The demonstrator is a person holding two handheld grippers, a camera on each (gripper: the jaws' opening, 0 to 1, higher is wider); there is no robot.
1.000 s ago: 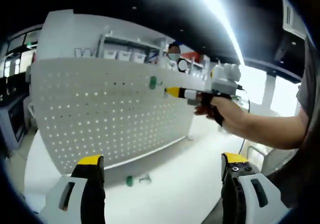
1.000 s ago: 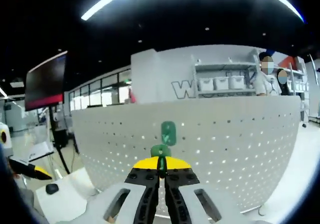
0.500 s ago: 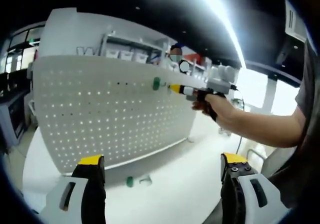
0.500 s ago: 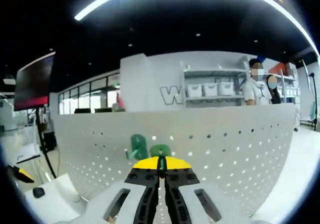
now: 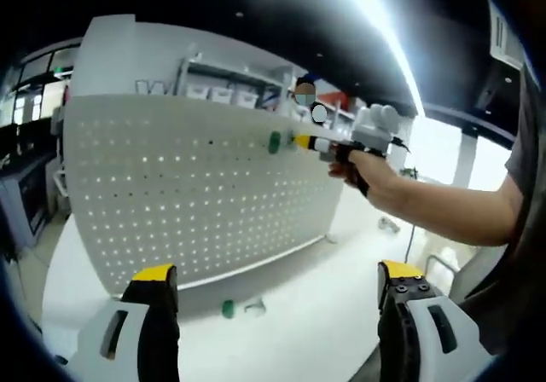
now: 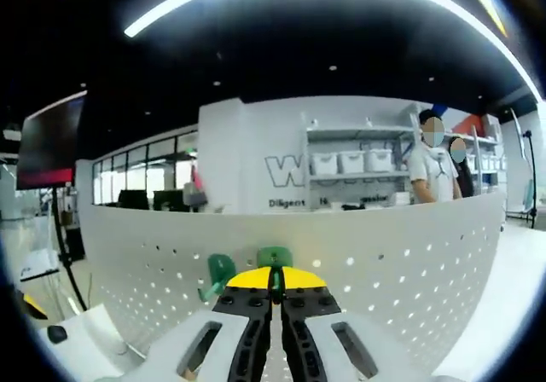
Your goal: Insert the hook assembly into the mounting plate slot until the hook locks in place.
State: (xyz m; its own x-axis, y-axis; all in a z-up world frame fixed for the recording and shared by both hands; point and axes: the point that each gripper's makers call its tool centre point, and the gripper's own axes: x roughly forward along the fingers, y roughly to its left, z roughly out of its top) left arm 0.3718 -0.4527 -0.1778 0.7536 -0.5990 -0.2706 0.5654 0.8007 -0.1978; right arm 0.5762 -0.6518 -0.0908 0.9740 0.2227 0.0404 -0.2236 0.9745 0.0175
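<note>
In the left gripper view, the left gripper (image 5: 271, 314) hangs low with its jaws spread wide and nothing between them, pointing at the white perforated mounting plate (image 5: 171, 203) that stands on the white worktop (image 5: 307, 331). A person's hand brings the right gripper (image 5: 304, 142) up to the plate's top edge, a green hook (image 5: 274, 141) at its yellow tips and right against the board. A second green piece (image 5: 229, 309) lies on the worktop at the plate's foot. No writing is readable here.

In the right gripper view, the right gripper (image 6: 275, 281) has its jaws pinched shut on the green hook (image 6: 275, 257), held at the plate's (image 6: 409, 254) upper rows. Another green hook (image 6: 217, 274) sits just beside it on the plate. Whether the held hook is seated or locked cannot be told; insertion looks under way, not finished. On the wall behind, a large "W" starts a word, with small, blurred lettering beneath.
</note>
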